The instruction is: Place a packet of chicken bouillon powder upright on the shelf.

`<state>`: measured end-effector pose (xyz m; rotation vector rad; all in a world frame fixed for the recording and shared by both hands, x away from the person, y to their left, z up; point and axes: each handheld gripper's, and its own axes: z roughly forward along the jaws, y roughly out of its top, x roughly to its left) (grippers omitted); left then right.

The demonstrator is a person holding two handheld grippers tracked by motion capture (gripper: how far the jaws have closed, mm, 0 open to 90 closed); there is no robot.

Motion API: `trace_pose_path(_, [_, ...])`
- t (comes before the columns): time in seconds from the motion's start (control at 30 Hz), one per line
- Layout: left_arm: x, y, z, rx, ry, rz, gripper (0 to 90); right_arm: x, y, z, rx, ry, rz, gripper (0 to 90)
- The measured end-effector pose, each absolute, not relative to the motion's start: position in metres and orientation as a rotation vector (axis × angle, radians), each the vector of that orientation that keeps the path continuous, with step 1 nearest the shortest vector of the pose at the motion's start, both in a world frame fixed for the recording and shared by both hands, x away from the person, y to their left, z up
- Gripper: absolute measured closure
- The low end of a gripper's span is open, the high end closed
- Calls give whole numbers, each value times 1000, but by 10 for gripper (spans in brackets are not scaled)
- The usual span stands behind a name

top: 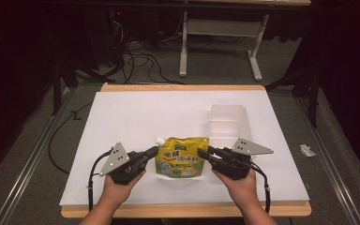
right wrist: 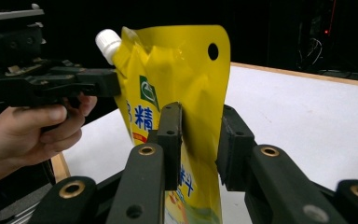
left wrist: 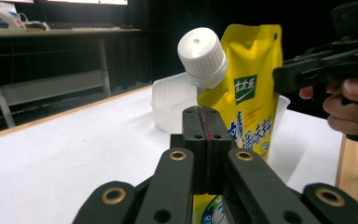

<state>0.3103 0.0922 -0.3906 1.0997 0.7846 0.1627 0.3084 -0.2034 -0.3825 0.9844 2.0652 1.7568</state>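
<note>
A yellow spout pouch (top: pixel 183 159) with a white screw cap (top: pixel 159 140) stands upright over the near middle of the white table (top: pixel 136 117), held from both sides. My left gripper (top: pixel 154 151) is shut on the pouch's left seam just below the cap. In the left gripper view its jaws (left wrist: pixel 206 121) are pressed together, with the pouch (left wrist: pixel 251 93) and cap (left wrist: pixel 201 56) rising behind them. My right gripper (top: pixel 201 152) grips the right edge. The right gripper view shows the pouch (right wrist: pixel 177 70) filling the gap in my right gripper (right wrist: pixel 200 135), both pads against it.
A clear plastic container (top: pixel 226 123) sits on the table just behind the pouch, to the right. The table's wooden front edge (top: pixel 183 210) runs near the hands. Cables (top: pixel 136 61) and a desk frame (top: pixel 183 47) lie on the floor beyond.
</note>
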Motion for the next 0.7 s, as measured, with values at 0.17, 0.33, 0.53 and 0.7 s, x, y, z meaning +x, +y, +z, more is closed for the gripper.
trace_pose_path(0.17, [313, 88, -397, 1123, 794, 171, 900, 303, -202, -382, 962, 2077, 1730, 749])
trace_pose_path(0.33, [315, 88, -401, 1140, 794, 179, 900, 299, -197, -385, 933, 2109, 1713, 743])
trace_pose_path(0.53, [313, 88, -402, 1139, 784, 182, 900, 296, -195, -386, 917, 2123, 1715, 648])
trace_pose_path(0.7, [312, 89, -403, 1142, 773, 183, 900, 302, -192, -392, 920, 2217, 1722, 526])
